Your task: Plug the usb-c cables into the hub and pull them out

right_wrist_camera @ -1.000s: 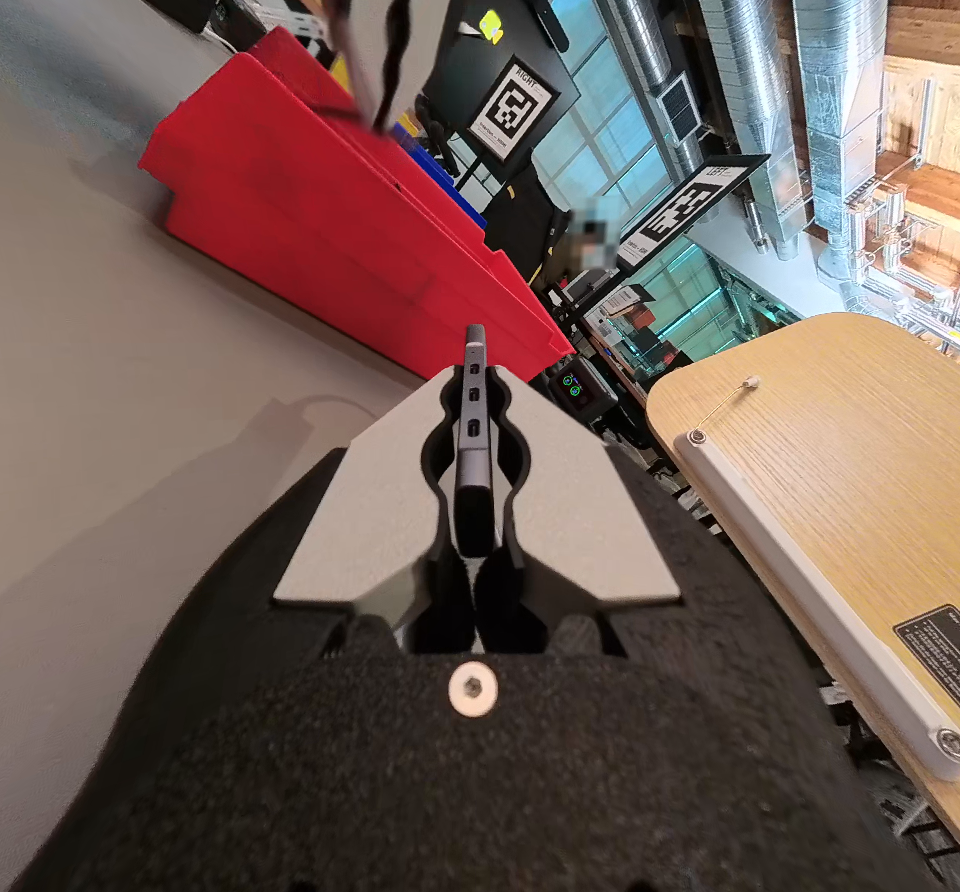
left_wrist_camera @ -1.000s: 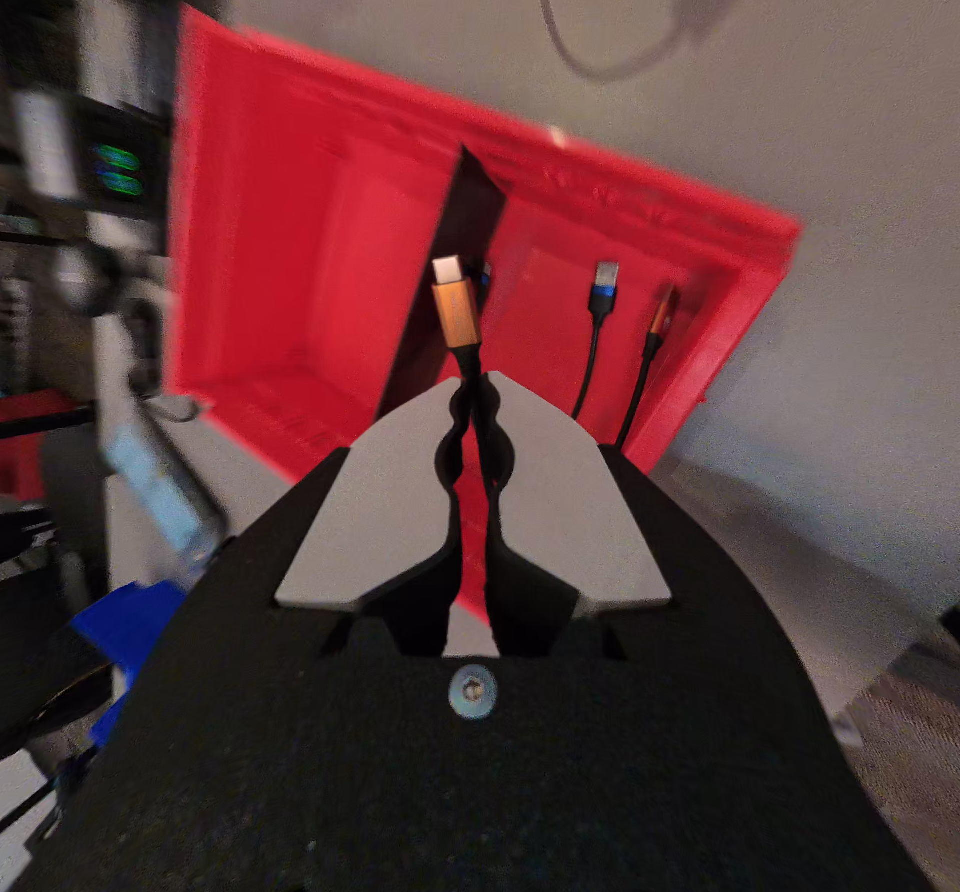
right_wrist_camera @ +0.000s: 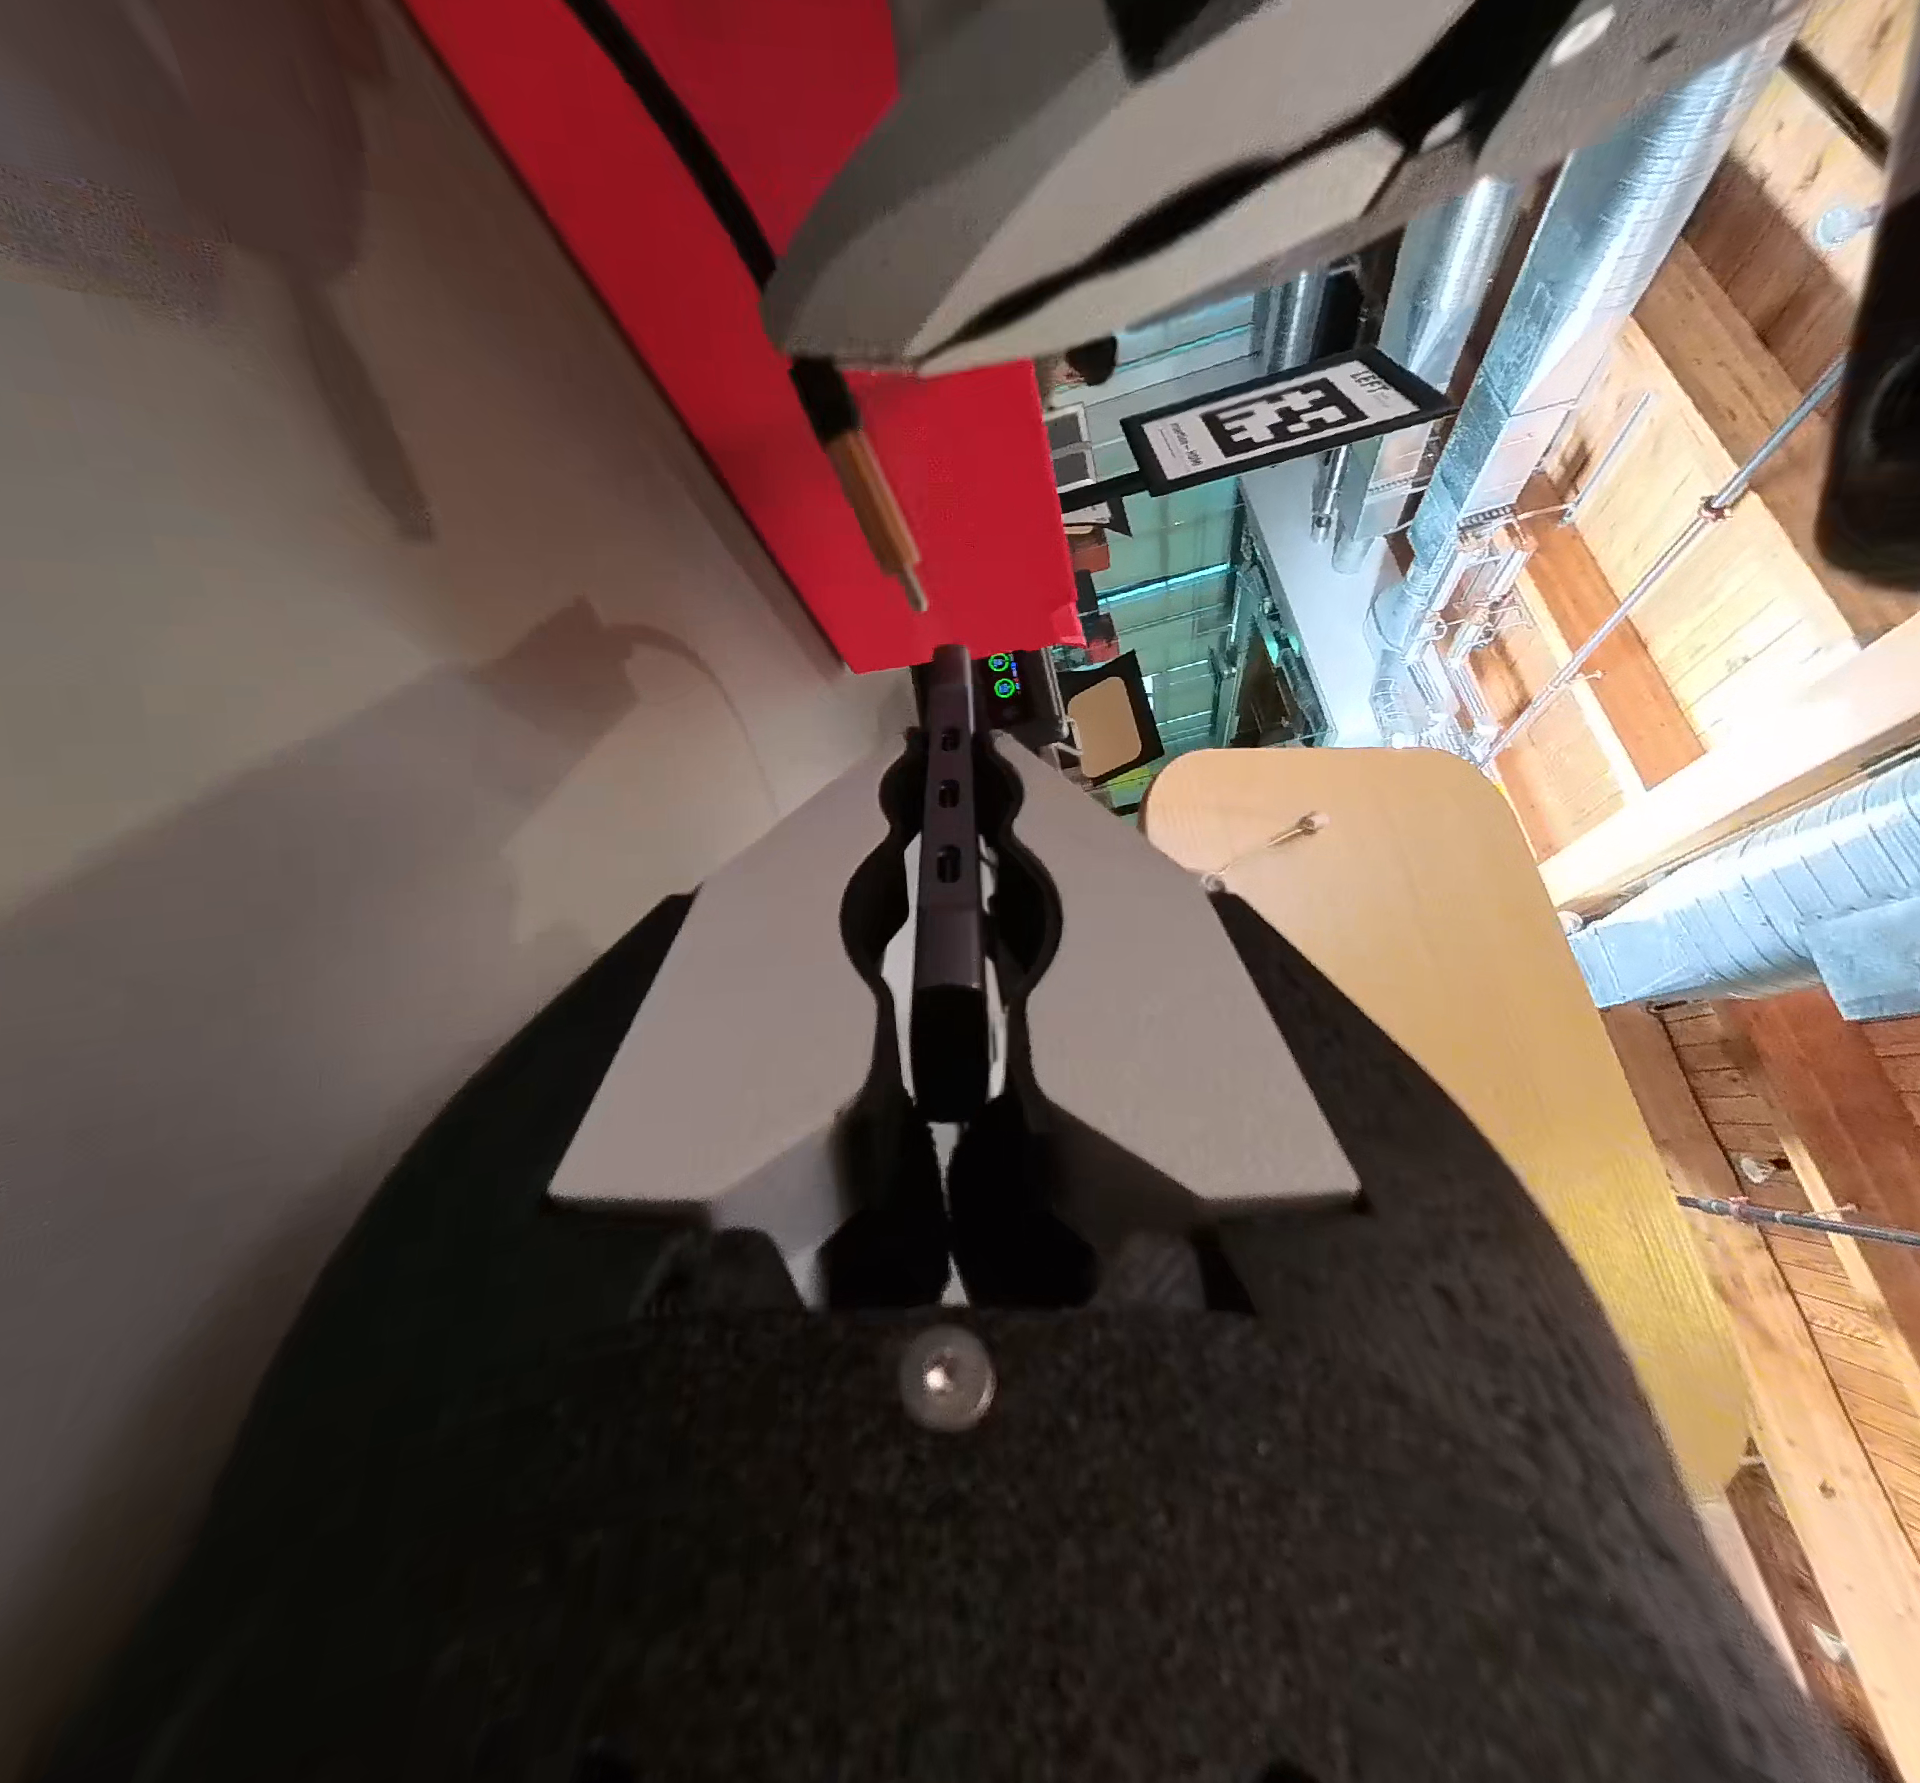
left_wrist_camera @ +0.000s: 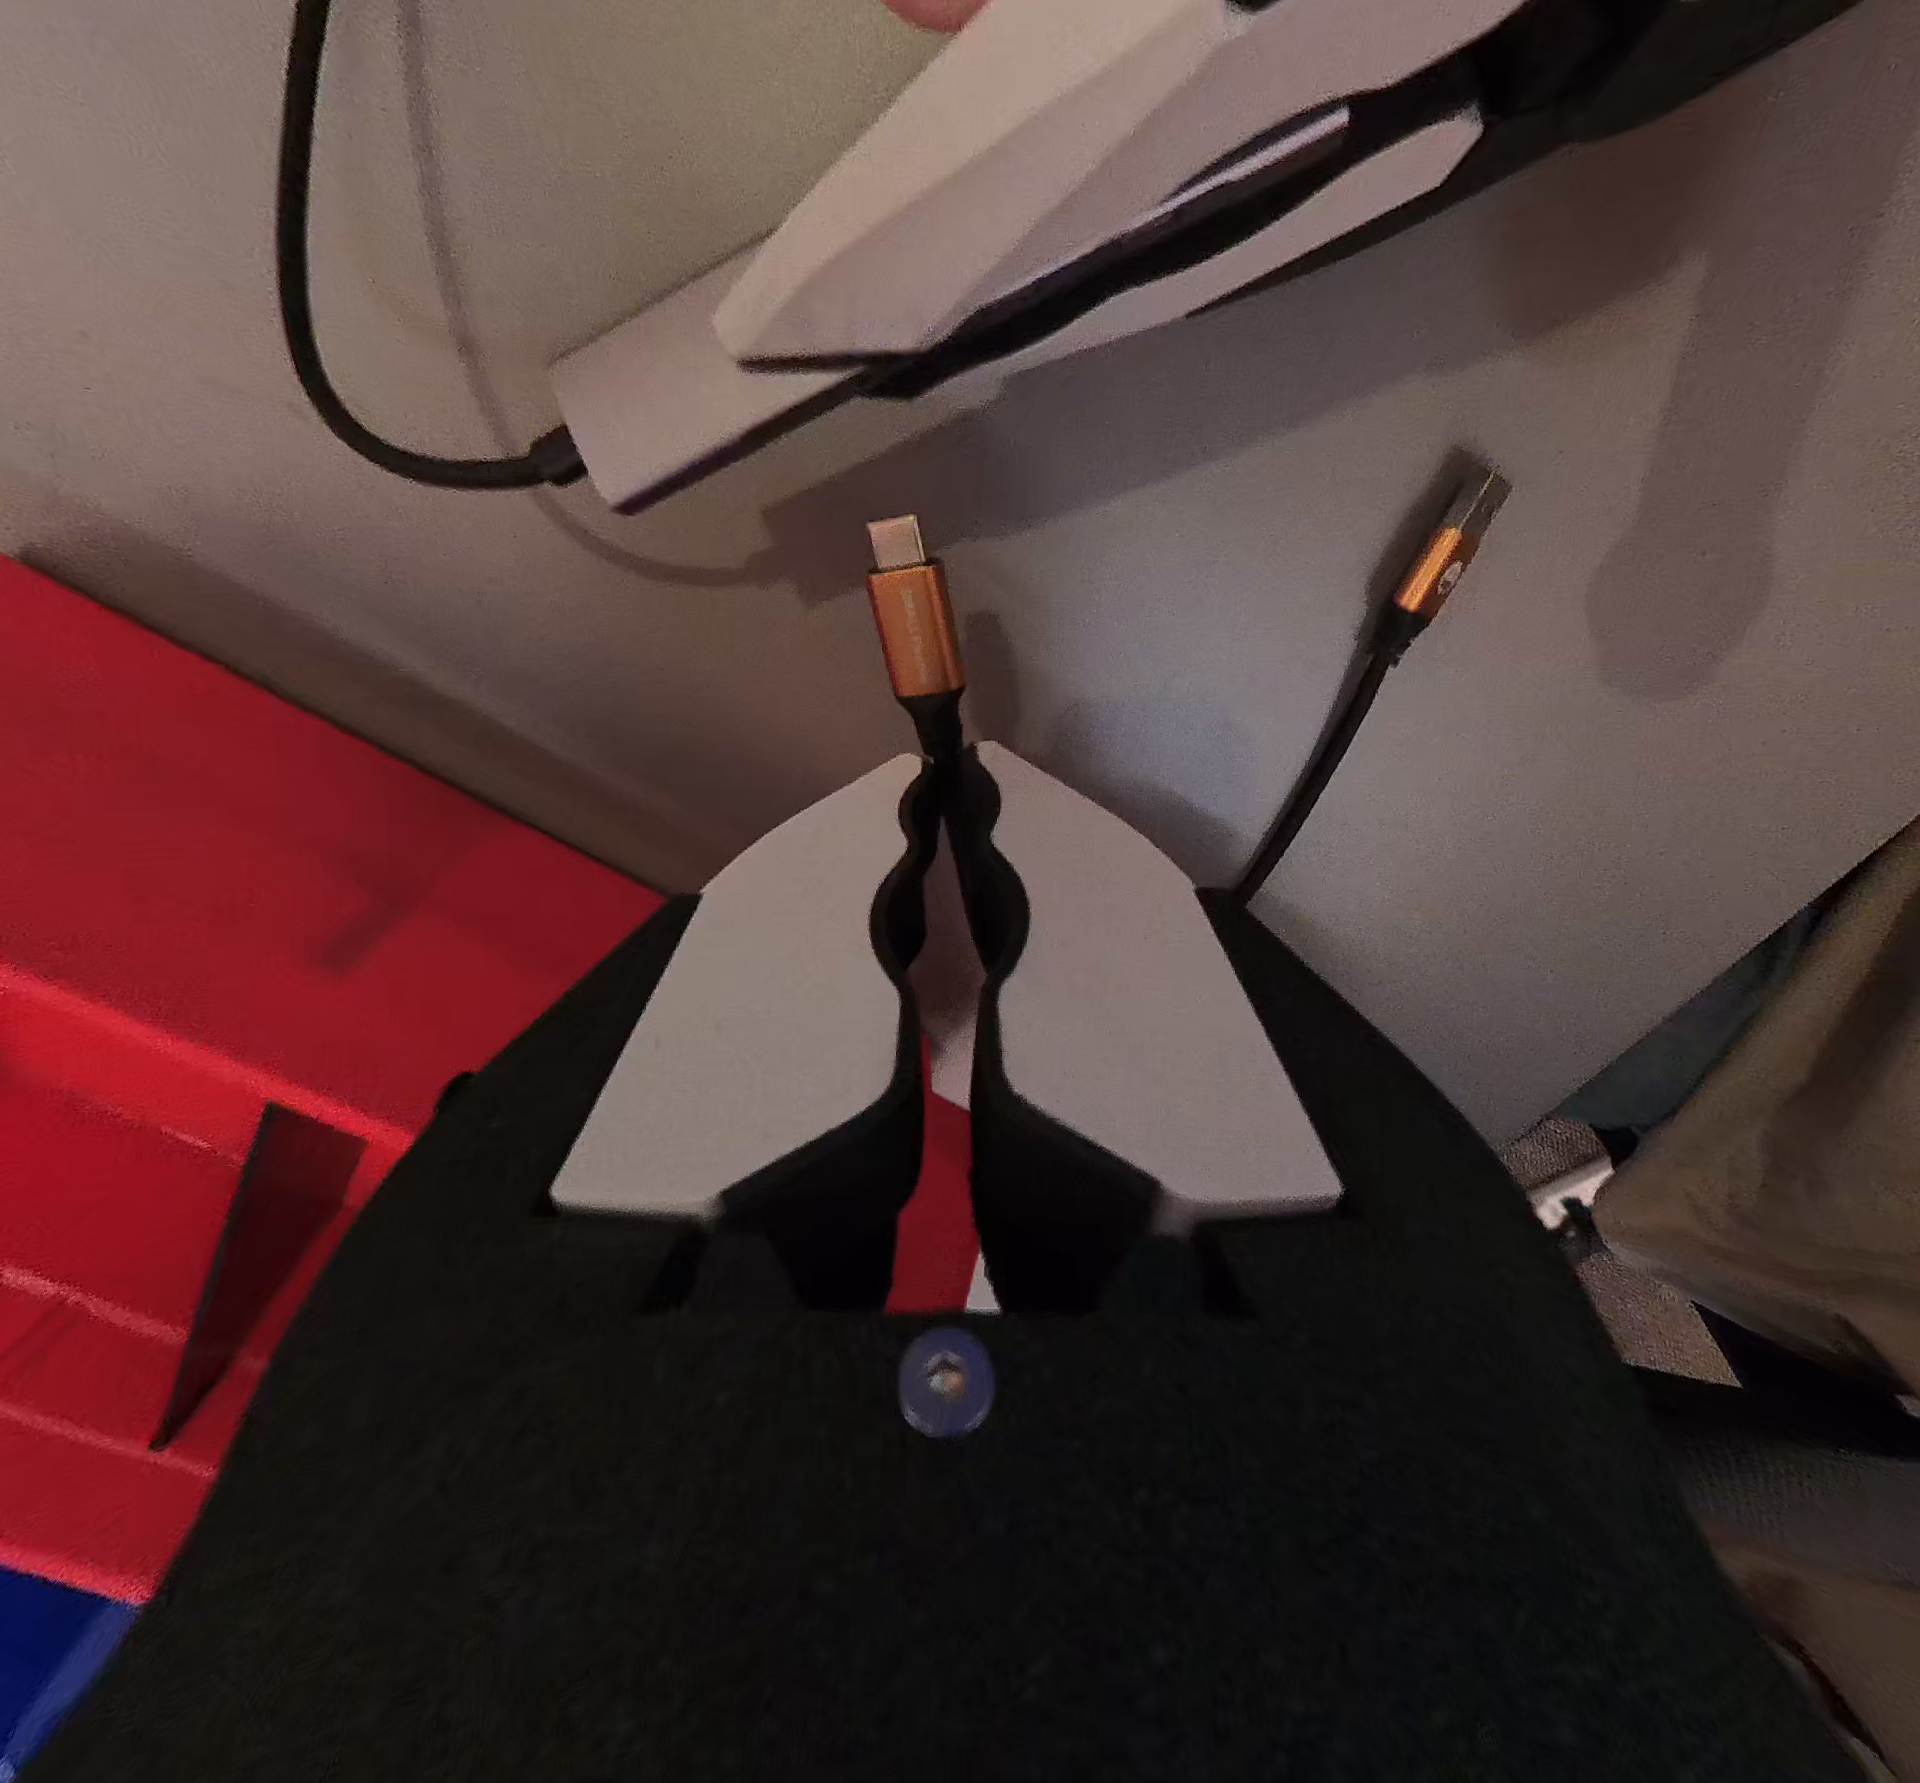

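My left gripper (left_wrist_camera: 945, 757) is shut on the black cable just behind its orange USB-C plug (left_wrist_camera: 909, 627). The plug points at the grey hub (left_wrist_camera: 665, 424), with a small gap between them. My right gripper (right_wrist_camera: 951, 746) is shut on the hub (right_wrist_camera: 945, 860), whose narrow edge with several ports faces the camera. In the right wrist view the left gripper (right_wrist_camera: 831, 331) comes in from the top, and the plug (right_wrist_camera: 878, 507) hangs just short of the hub's far end. The right gripper (left_wrist_camera: 831, 351) shows at the top of the left wrist view.
The cable's other orange plug (left_wrist_camera: 1449, 549) hangs free at the right. The hub's own black lead (left_wrist_camera: 312, 279) loops to the left. A red bin (left_wrist_camera: 208, 902) with a black divider stands on the grey table (left_wrist_camera: 1558, 798). A wooden table (right_wrist_camera: 1455, 1006) lies beyond.
My left gripper has carried the orange plug away from over the red bin to just in front of the hub. The right gripper has moved the hub closer to it.
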